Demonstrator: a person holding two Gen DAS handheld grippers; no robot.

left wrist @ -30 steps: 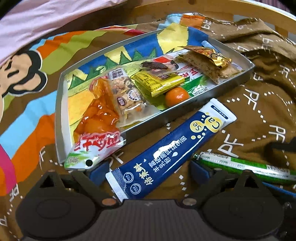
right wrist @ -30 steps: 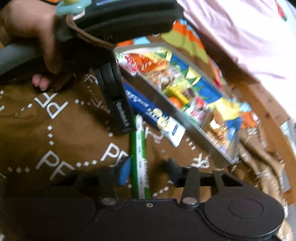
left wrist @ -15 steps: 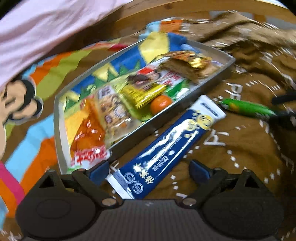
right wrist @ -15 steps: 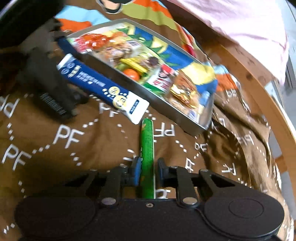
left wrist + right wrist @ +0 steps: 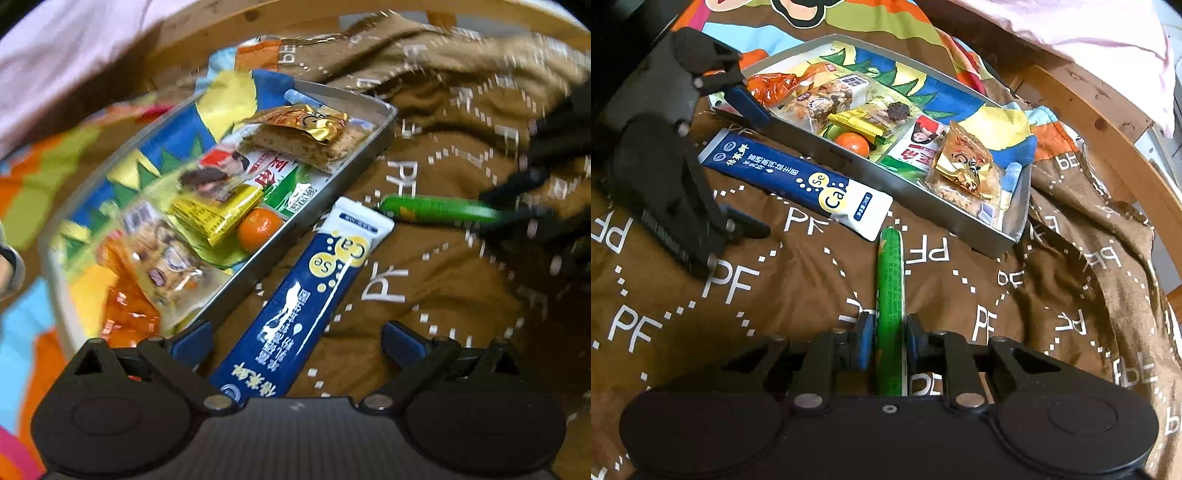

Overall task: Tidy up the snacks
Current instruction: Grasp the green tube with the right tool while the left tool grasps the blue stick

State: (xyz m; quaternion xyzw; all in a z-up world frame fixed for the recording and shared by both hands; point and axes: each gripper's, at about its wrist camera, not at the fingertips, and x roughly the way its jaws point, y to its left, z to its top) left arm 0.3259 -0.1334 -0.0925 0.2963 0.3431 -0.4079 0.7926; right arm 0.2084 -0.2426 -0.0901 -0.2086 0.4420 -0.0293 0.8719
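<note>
Right gripper [image 5: 889,341]: clamped on a green snack stick [image 5: 890,291], just short of the metal tray [image 5: 1015,221].
Left gripper [image 5: 295,339]: spread wide around a blue sachet [image 5: 306,295] beside that tray.

1. The left gripper [image 5: 295,338] has its blue-padded fingers [image 5: 190,341] spread wide around the near end of a long dark-blue sachet [image 5: 306,295].
2. The sachet lies on brown printed cloth [image 5: 443,280], beside a grey metal tray [image 5: 306,218].
3. A green stick snack [image 5: 436,209] lies past the sachet's white end.
</note>
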